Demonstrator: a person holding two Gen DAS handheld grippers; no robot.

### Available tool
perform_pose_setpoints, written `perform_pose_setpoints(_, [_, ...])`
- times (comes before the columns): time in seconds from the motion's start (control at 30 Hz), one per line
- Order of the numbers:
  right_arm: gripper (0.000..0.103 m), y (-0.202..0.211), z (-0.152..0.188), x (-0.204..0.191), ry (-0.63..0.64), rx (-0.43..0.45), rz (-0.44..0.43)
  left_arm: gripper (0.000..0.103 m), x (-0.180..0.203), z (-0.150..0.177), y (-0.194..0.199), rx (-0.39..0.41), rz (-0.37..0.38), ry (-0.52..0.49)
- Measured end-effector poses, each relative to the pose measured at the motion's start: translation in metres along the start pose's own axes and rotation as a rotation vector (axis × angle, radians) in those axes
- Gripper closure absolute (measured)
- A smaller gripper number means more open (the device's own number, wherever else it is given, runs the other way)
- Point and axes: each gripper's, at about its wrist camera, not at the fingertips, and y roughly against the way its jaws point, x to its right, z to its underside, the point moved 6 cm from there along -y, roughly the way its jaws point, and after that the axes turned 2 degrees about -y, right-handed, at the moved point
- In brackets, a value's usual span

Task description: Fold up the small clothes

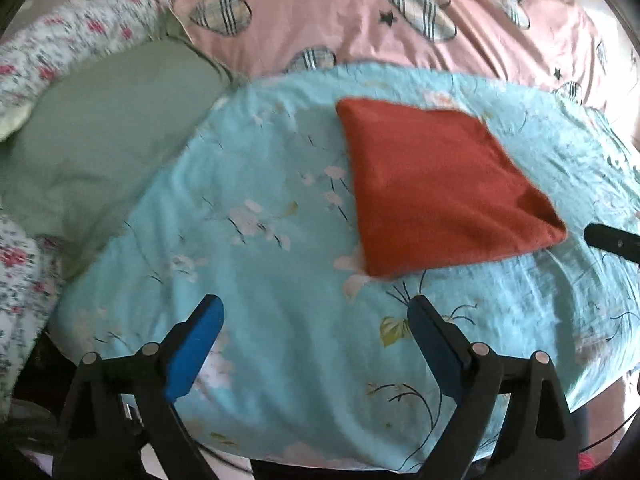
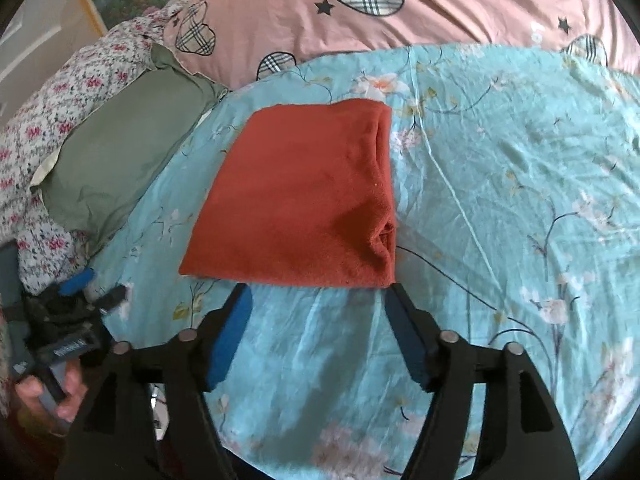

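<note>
A rust-red cloth (image 1: 440, 188) lies folded into a flat rectangle on the light blue floral sheet (image 1: 280, 240). In the right wrist view the cloth (image 2: 300, 200) shows layered fold edges along its right side. My left gripper (image 1: 316, 308) is open and empty, hovering over the sheet to the left of and nearer than the cloth. My right gripper (image 2: 318, 294) is open and empty, its fingertips just at the cloth's near edge. A tip of the right gripper shows at the far right of the left wrist view (image 1: 612, 238). The left gripper appears at the lower left of the right wrist view (image 2: 94, 286), held by a hand.
A green pillow (image 1: 100, 152) lies left of the blue sheet, with a floral quilt (image 1: 60, 48) beyond it. A pink cover with plaid hearts (image 1: 400, 16) lies behind. The blue sheet's near edge (image 1: 320, 460) drops off close to the grippers.
</note>
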Motion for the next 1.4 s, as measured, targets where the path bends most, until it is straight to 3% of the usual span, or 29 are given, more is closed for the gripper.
perform_pose_setpoints(0.13, [0.029,0.000,0.003,0.001,0.014,-0.007,0.015,0.004,-0.008,-0.008,0.022,0.107,-0.094,-0.005])
perform_pose_setpoints(0.27, [0.027,0.000,0.001,-0.002,0.020,-0.011,0.002,0.000,-0.008,-0.010,0.015,0.046,-0.149,-0.022])
perform_pose_setpoints(0.43, [0.016,0.001,-0.001,-0.007,0.062,-0.001,0.021,0.000,-0.011,-0.011,0.002,0.035,-0.199,0.009])
perform_pose_setpoints(0.83, [0.013,-0.020,0.001,-0.009,0.116,-0.055,0.068,0.000,0.010,-0.022,-0.037,-0.065,-0.138,-0.013])
perform_pose_setpoints(1.13, [0.007,-0.024,-0.014,-0.012,0.147,-0.061,0.098,0.000,0.019,-0.036,-0.039,-0.078,-0.048,-0.018])
perform_pose_setpoints(1.4, [0.005,-0.030,-0.029,-0.017,0.183,-0.064,0.101,0.000,0.021,-0.051,-0.038,-0.066,-0.037,-0.003])
